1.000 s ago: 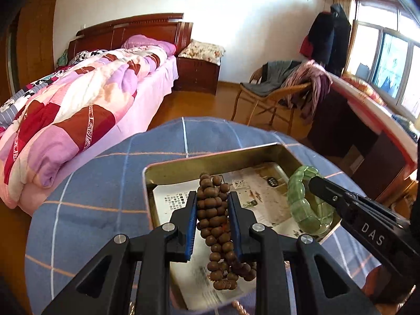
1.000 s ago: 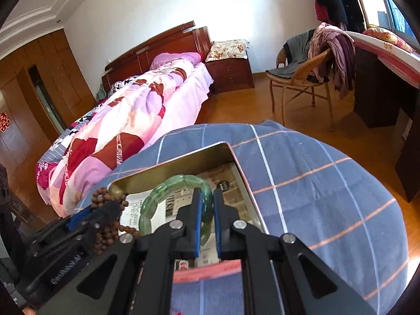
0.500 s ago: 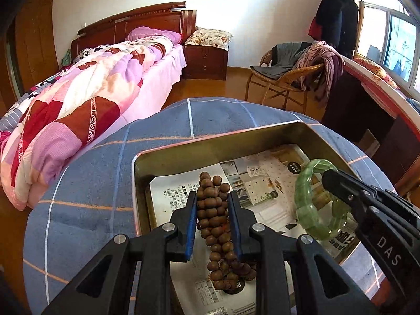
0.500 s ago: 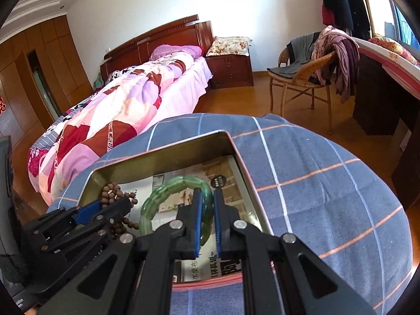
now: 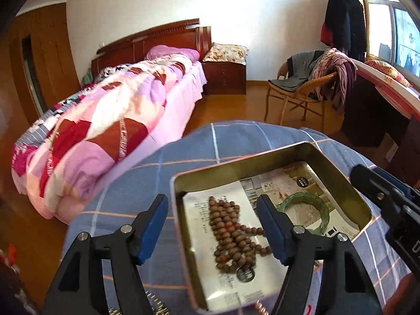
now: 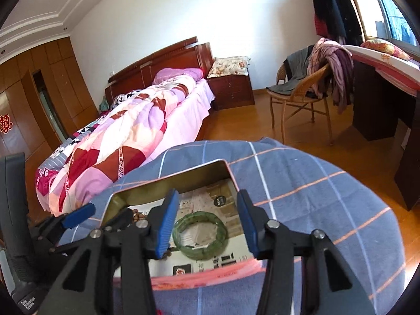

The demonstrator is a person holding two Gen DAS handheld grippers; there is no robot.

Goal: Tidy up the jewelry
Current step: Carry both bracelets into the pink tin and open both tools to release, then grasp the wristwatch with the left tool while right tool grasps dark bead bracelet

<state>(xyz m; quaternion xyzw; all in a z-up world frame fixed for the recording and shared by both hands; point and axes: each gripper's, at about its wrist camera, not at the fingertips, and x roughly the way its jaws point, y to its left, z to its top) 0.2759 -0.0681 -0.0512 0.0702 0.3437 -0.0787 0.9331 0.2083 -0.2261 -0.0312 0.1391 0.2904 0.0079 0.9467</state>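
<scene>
In the left wrist view, the left gripper (image 5: pixel 212 219) is seen with its blue-padded jaws spread wide and nothing held between them. Below and between the jaws, a string of brown wooden beads (image 5: pixel 232 235) is heaped on printed paper (image 5: pixel 199 225) lining a metal tin (image 5: pixel 336 168). To the right of the right jaw, partly hidden behind it, a green bangle (image 5: pixel 312 204) lies flat in the same tin. The tin rests on a blue checked cloth (image 5: pixel 131 183). The right gripper (image 5: pixel 388 199) is seen at the far right edge; its jaws cannot be judged from here.

In the right wrist view, the right gripper (image 6: pixel 207 216) is shown with jaws parted wide and empty. The green bangle (image 6: pixel 200 233) lies flat between and below them on the paper (image 6: pixel 210 191) inside the tin (image 6: pixel 136 194). A few beads (image 6: pixel 137 215) are glimpsed behind the left jaw. The left gripper (image 6: pixel 78 214) is seen to the left, over the tin's near corner.
</scene>
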